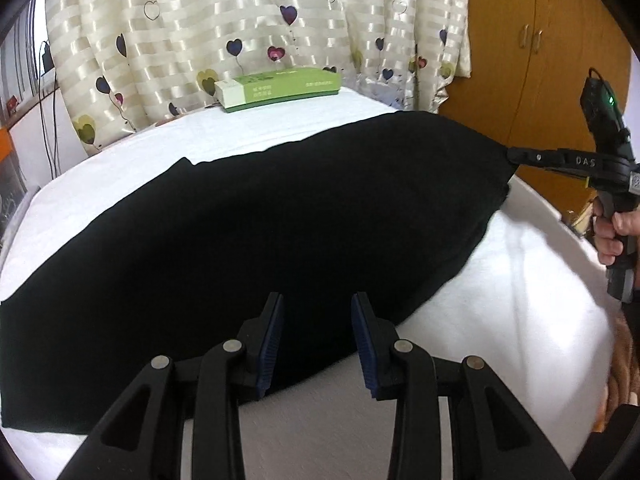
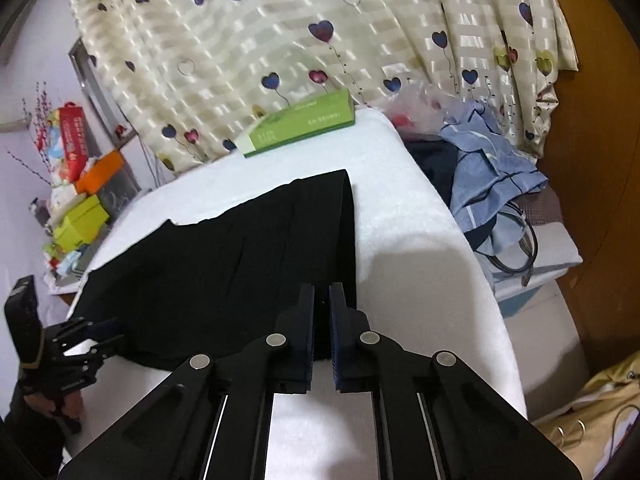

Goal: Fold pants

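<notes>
Black pants (image 1: 248, 232) lie lengthwise across a white-covered table (image 1: 500, 320). My left gripper (image 1: 318, 300) is open, its blue-padded fingers over the pants' near edge with nothing pinched between them. In the same view my right gripper (image 1: 516, 156) is at the right, shut on the pants' end and lifting that corner slightly. The right wrist view shows the pants (image 2: 240, 256) running away to the left, and my right gripper (image 2: 322, 292) clamped on the near corner of the black cloth. My left gripper (image 2: 100, 334) appears open at the lower left, at the pants' edge.
A green box (image 1: 280, 88) (image 2: 300, 128) lies at the table's far edge before a heart-print curtain (image 1: 240, 20). Blue clothes (image 2: 492, 160) are piled right of the table. Boxes (image 2: 80, 200) clutter a shelf on the left. A wooden wardrobe (image 1: 540, 60) stands at the right.
</notes>
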`<state>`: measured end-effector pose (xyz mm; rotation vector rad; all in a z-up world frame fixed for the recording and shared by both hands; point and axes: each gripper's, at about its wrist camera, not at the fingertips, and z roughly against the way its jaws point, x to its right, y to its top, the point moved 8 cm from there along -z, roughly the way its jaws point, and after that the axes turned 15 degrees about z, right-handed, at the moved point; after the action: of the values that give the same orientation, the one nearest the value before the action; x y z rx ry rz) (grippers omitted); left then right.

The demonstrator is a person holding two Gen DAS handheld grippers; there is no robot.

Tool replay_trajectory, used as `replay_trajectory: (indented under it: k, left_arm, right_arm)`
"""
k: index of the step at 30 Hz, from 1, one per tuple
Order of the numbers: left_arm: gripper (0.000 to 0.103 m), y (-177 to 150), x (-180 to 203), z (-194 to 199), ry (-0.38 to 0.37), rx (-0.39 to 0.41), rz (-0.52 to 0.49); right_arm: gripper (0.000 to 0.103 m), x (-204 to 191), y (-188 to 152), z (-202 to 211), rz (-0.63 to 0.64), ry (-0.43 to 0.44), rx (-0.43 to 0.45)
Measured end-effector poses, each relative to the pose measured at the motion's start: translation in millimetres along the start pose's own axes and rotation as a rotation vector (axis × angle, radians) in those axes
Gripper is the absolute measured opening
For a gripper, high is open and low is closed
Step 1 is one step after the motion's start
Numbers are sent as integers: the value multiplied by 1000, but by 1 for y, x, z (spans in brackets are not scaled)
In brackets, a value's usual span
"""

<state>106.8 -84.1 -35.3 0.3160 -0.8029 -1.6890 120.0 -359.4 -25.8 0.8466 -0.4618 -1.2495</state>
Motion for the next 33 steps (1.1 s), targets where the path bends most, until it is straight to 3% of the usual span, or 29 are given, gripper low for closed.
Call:
replay_trajectory:
  k: [3,5,9,13,16,19,21,27,30,33]
  left_arm:
    - [37,-1,0,1,-24,6,29]
    - [37,-1,-6,-3,2,4,49]
    - [37,3,-25,1,21,22,137]
    - [37,14,-51,14,32,93,254]
    - [36,0,-66,-3,78,4,284]
    - [37,-6,-64,5,55,-11,269]
    - [37,-2,-68,13,49,4,266]
    - [37,44,-117,23,170,109,279]
    - [37,63,-159,19,260,145,301]
    - [37,66,-199,13,322,140,347]
  right_arm:
    - [7,4,-15,-13,4,19,-61]
    - [12,10,-20,-22,0,10,-92]
    - [15,6,4,1,87,-148,-23]
    - [20,-35,24,10,153,-75,51]
    - [20,-74,14,-17,238,17,-24]
    - [20,-91,-14,-54,306,30,-208]
    - [20,-95,-11,-60,335,5,-208]
    - [20,-107,50,-71,367,-14,-83]
    - [20,-98,75,-102,332,-4,-103]
    - [20,-81,78,-132,318,-62,-172]
